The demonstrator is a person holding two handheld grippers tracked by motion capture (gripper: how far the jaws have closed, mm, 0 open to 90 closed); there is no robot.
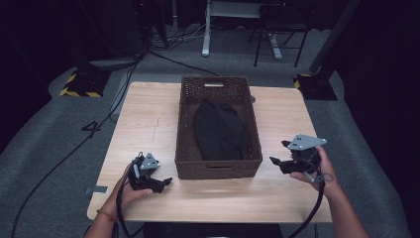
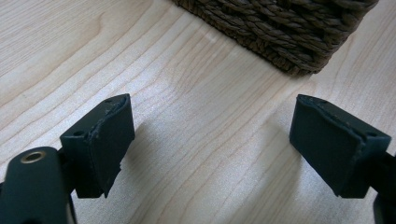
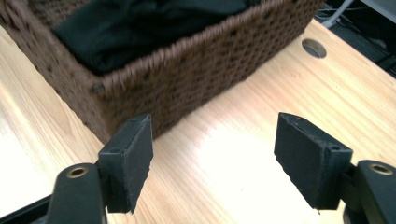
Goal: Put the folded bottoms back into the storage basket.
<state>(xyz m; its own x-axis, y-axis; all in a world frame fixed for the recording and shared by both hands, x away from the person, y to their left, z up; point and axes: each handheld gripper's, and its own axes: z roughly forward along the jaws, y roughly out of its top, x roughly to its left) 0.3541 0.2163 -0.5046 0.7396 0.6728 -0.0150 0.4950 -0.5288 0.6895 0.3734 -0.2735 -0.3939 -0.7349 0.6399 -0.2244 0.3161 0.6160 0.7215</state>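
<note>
A brown wicker basket (image 1: 218, 166) stood in the middle of the light wooden table (image 1: 148, 124), its long side running away from the person. A black cloth (image 1: 219, 130) lay bundled inside it, filling most of the floor.

The left gripper (image 1: 157, 182) rested low over the table near the basket's near left corner, held in the left hand (image 1: 130, 191). Its jaws were spread wide with nothing between them, bare wood showing in the gap, and the basket's corner (image 2: 289, 37) lay just ahead.

The right gripper (image 1: 278, 162) was held off the basket's right side in the right hand (image 1: 317, 173). Its jaws were spread and empty, pointed at the basket's wall (image 3: 187, 79), with the cloth (image 3: 140, 28) visible over the rim.
</note>
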